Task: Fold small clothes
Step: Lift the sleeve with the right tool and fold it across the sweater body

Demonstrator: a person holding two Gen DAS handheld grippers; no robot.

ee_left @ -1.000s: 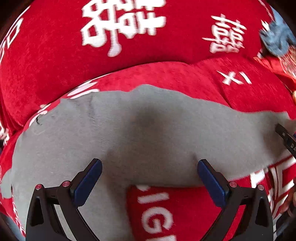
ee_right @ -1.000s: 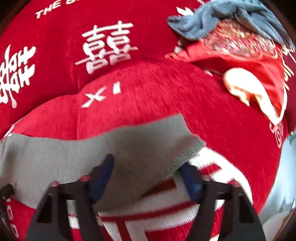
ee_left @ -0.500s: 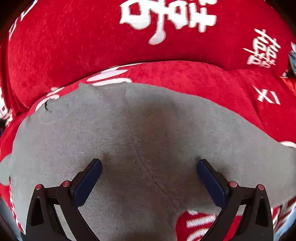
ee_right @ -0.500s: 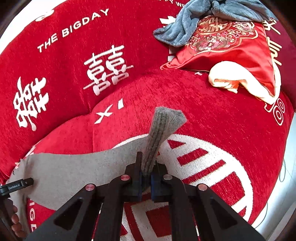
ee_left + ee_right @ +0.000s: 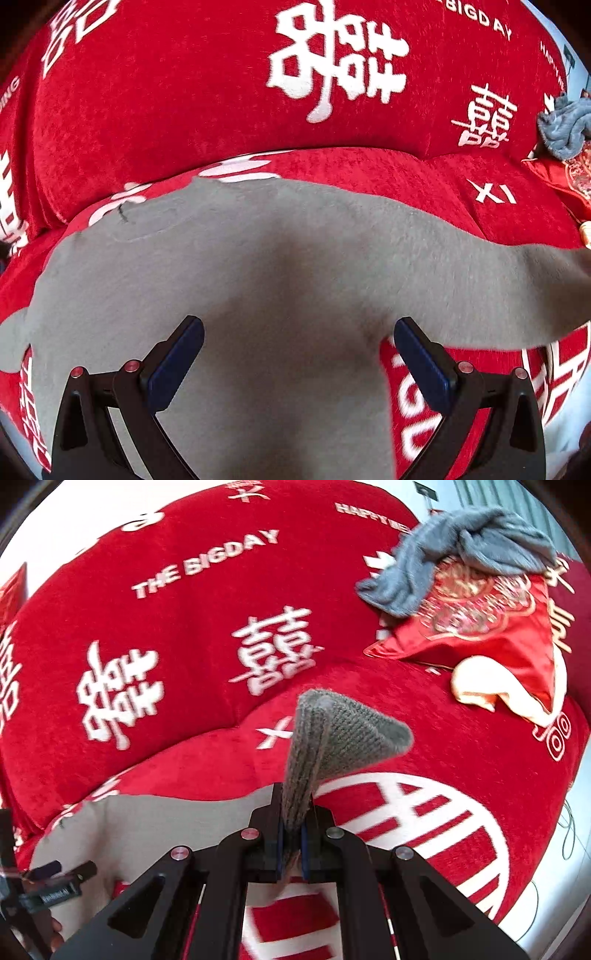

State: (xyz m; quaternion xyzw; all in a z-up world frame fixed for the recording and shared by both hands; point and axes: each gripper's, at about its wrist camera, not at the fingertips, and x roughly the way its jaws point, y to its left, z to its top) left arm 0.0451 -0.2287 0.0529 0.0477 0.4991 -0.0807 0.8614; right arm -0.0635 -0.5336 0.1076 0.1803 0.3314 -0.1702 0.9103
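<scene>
The grey knit garment (image 5: 280,280) is lying spread across the seat of the red sofa (image 5: 184,110), with its main body flat under my left tool (image 5: 299,354) and one ribbed end (image 5: 332,734) raised off the cushion. I am gripping that ribbed end in my right tool (image 5: 291,845): the jaws are clenched tight on the knit, and the cloth is standing up out of them in a folded peak. My left tool is hanging released above the flat part, its blue pads (image 5: 177,362) wide apart and, as far as I can tell, not pressing on the cloth.

I am judging this to be the opening of a fold: one end is being carried up and the rest is lying as the base. The next move is calling for me to bring the held end across over the flat body and lay it down squarely, while my left tool is pinning or pinching the cloth so it is not dragging along.

Beyond the garment, a red embroidered cushion (image 5: 491,627) is sitting in the far corner of the sofa with a blue-grey cloth (image 5: 461,542) heaped on it.
</scene>
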